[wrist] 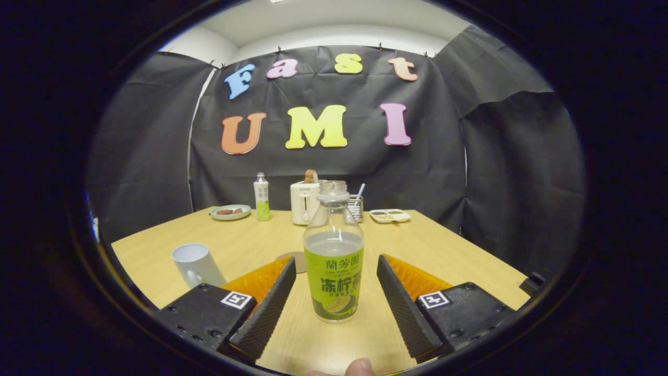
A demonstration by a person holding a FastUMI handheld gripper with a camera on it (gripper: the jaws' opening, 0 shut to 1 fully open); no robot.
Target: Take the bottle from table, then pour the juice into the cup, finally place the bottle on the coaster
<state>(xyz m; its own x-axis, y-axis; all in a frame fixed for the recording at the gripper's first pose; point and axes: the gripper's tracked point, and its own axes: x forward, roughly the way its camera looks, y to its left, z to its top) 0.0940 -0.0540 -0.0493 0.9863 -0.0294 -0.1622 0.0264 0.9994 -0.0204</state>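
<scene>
The bottle (334, 250) stands upright and uncapped on the tabletop (449, 250), its green label printed with Chinese characters; smaller print is too fine to make out. The tongs (336, 277) are spread wide, one finger either side of the bottle, neither touching. A white cup (195, 263) stands left; the coaster (296, 259) lies partly hidden behind the bottle. A fingertip (359, 367) shows below.

Tongs (336, 263): 2 ribbed fingers, square-marker tags, screwed mounts.
</scene>
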